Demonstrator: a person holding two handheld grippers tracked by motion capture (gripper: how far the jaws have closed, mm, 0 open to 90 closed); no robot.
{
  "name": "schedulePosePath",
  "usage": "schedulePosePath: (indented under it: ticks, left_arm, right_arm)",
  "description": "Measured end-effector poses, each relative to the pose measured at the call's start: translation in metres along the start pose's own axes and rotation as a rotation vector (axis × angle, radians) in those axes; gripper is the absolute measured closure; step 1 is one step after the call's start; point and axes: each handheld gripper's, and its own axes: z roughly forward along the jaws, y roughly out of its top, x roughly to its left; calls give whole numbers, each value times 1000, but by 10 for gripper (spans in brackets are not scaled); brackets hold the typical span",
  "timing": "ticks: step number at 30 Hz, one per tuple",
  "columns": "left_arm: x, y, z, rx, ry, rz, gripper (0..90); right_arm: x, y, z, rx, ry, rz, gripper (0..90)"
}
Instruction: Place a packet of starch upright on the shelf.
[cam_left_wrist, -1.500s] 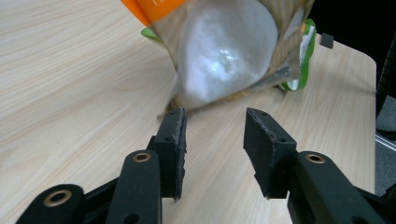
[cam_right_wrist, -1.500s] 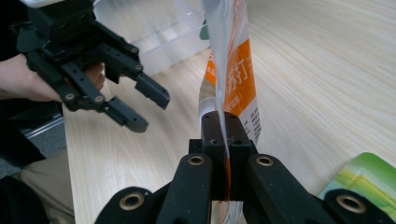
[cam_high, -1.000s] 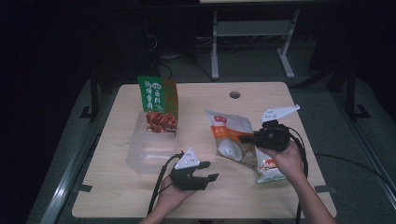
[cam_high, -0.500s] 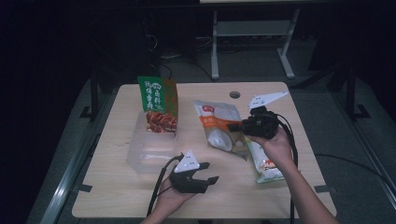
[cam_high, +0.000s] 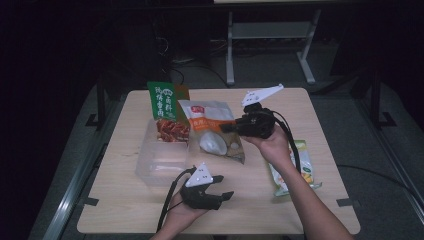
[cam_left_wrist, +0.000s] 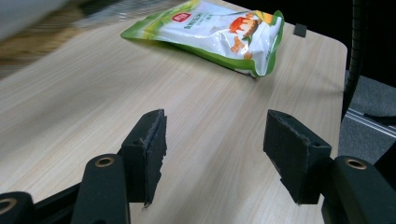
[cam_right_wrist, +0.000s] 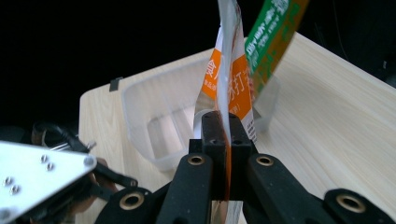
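- Right tongs (cam_high: 226, 128), centre of the high view: clamped tight on the edge of the orange-and-white snack pouch (cam_high: 212, 131), which hangs tilted above the worktop (cam_high: 125, 210), lower end near the clear plastic bin (cam_high: 162, 159).
- Right gripper view shows what the high view can't: the pouch (cam_right_wrist: 228, 88) runs edge-on up from the closed pads (cam_right_wrist: 210, 135), film pinched flat between them, no gap.
- Same view, left of frame: the clear bin (cam_right_wrist: 159, 116) sits behind the pouch; inside is blurred, contents not readable. Green pouch (cam_right_wrist: 273, 32) leans at the bin's far end, upper right of frame.
- High view gives the green pouch (cam_high: 167, 107) better: upright at the bin's upper edge, red food print at its base.
- Left tongs (cam_high: 226, 186), lower centre of the high view: resting low at the worktop's near edge, apart from every item.
- Left gripper view settles it: tongs (cam_left_wrist: 215, 140) gape wide, jaws have just been opening, bare worktop between the pads, nothing held.
- Left gripper view, top centre: green-and-white pouch (cam_left_wrist: 219, 32) lies flat, well apart from the pads. High view has it (cam_high: 295, 170) at right, partly under the right forearm.
- Worktop: pale wood-grain laminate, rounded corners, black clips at the edges.
- Room: dark; grey floor, a white-legged stand (cam_high: 270, 45) and cables behind the worktop at the top of frame.
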Motion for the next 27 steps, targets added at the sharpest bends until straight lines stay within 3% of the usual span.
schedulePosePath:
  ticks: [4,13,27]
  left_arm:
    - [0,-2,-5,6,4,14,384]
    - [1,-7,-15,0,2,-2,378]
    - [5,-12,-24,-3,9,-1,373]
  right_arm:
    - [1,8,13,-8,16,-10,899]
    - [1,24,41,-16,50,-14,899]
    - [5,50,75,-12,69,-36,899]
